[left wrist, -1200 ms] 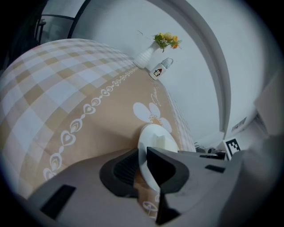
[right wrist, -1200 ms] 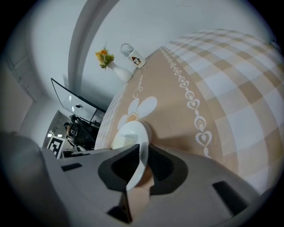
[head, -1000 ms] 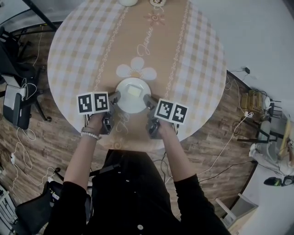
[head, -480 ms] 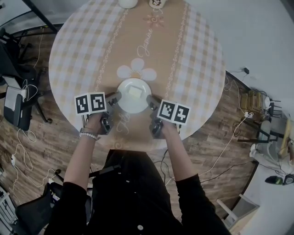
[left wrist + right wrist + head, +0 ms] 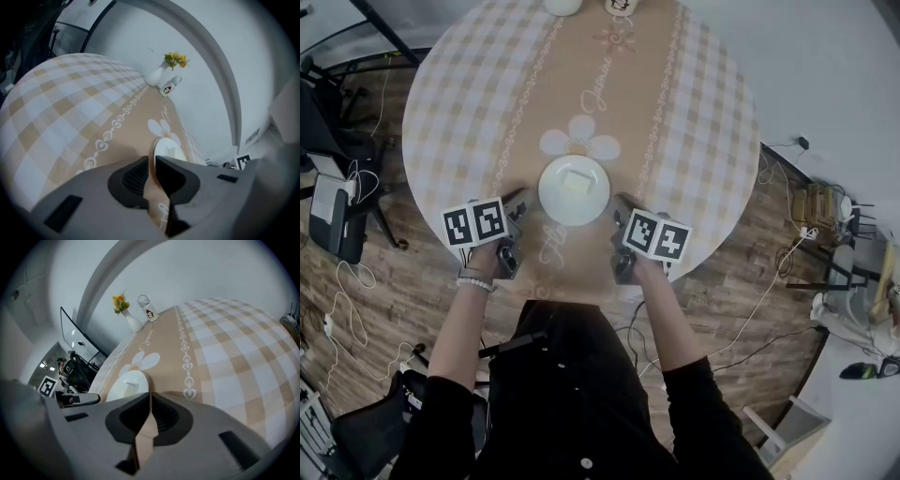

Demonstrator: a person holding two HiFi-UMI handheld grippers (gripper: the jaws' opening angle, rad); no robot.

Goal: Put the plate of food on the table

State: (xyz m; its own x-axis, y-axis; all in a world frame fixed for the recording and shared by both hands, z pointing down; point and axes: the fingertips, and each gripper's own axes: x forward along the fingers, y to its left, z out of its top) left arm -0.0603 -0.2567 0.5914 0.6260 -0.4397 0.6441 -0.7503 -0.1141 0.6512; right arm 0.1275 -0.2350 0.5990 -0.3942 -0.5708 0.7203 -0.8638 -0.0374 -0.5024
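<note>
The plate of food (image 5: 573,190) sits on the round surface (image 5: 694,122), so the placing looks done. The left tongs (image 5: 517,204), just beside its rim, have just been closing to a narrow, empty gap; the right tongs (image 5: 619,208) are pressed together, empty. Next, draw both clear. Cursive script on the runner (image 5: 598,89) seems too small to read.

I count one white vase (image 5: 156,76) of yellow flowers at the far edge, with one small white bottle (image 5: 168,87) just beside it. Nearer me is one white plate (image 5: 547,197) carrying one pale square piece of food (image 5: 574,185). All sit on one round table (image 5: 703,122) with a checked cloth.
</note>
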